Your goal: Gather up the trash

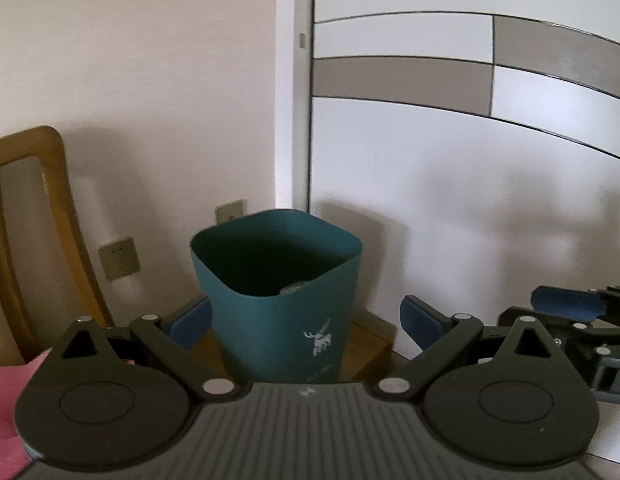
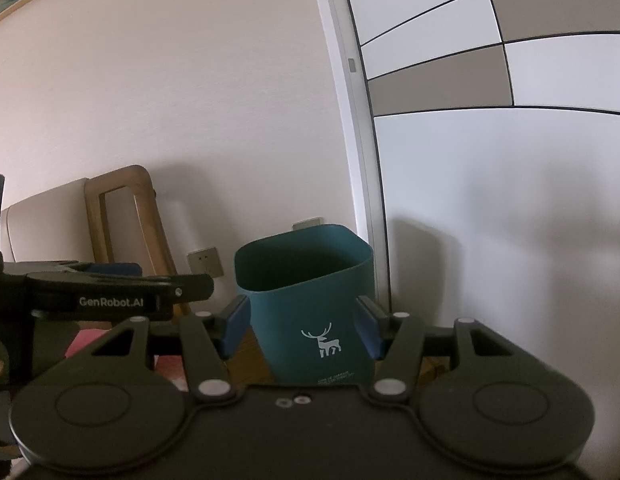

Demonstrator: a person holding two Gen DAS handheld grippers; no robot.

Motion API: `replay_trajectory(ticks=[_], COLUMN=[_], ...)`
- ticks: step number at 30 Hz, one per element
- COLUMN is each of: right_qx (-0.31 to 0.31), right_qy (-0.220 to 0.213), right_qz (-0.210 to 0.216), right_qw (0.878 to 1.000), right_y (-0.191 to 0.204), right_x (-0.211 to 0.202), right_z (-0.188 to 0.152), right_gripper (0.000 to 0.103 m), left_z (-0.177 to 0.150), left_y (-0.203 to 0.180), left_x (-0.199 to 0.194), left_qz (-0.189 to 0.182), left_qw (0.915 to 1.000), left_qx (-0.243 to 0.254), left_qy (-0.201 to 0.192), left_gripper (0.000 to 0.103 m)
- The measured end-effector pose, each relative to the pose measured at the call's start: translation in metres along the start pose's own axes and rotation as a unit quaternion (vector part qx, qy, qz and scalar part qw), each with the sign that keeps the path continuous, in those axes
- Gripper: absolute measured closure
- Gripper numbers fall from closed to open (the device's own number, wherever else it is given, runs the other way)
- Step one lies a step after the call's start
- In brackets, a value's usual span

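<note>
A teal waste bin (image 1: 278, 280) with a white deer print (image 2: 322, 344) stands upright on a low wooden stand against the wall. Something pale lies inside it near the front rim (image 1: 294, 289). My left gripper (image 1: 306, 318) is open wide, its blue pads (image 1: 194, 316) framing the bin, which stands beyond them. My right gripper (image 2: 302, 330) is also open, and its pads (image 2: 234, 328) flank the bin without pressing on it. From the left wrist view the right gripper (image 1: 570, 304) sits well right of the bin. The left gripper (image 2: 110, 280) shows at the left of the right wrist view.
A wooden chair back (image 1: 30, 220) leans at the left wall, beside wall sockets (image 1: 118, 260). A white and taupe panelled door (image 1: 470, 160) fills the right. Pink cloth (image 1: 6, 400) lies at the lower left. The wooden stand (image 1: 370, 344) juts out under the bin.
</note>
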State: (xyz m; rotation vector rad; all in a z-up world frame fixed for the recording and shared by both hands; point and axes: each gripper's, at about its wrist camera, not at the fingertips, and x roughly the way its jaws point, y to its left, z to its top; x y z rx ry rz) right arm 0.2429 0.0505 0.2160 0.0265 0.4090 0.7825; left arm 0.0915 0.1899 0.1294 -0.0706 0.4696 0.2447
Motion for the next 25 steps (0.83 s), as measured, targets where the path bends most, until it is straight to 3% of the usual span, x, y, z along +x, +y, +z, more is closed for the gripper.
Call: replay_trajectory(ticks=[25], right_qx=[0.013], right_qy=[0.001], right_qz=[-0.002], right_qw=[1.000], right_y=[-0.002], right_x=[-0.005], right_z=[-0.012], right_gripper=[0.046], left_z=[-0.006], left_y=[0.005], left_x=[0.005], left_qz=[-0.004], left_qw=[0.9999], left_qx=[-0.016], left_qy=[-0.002], left_gripper=[0.002])
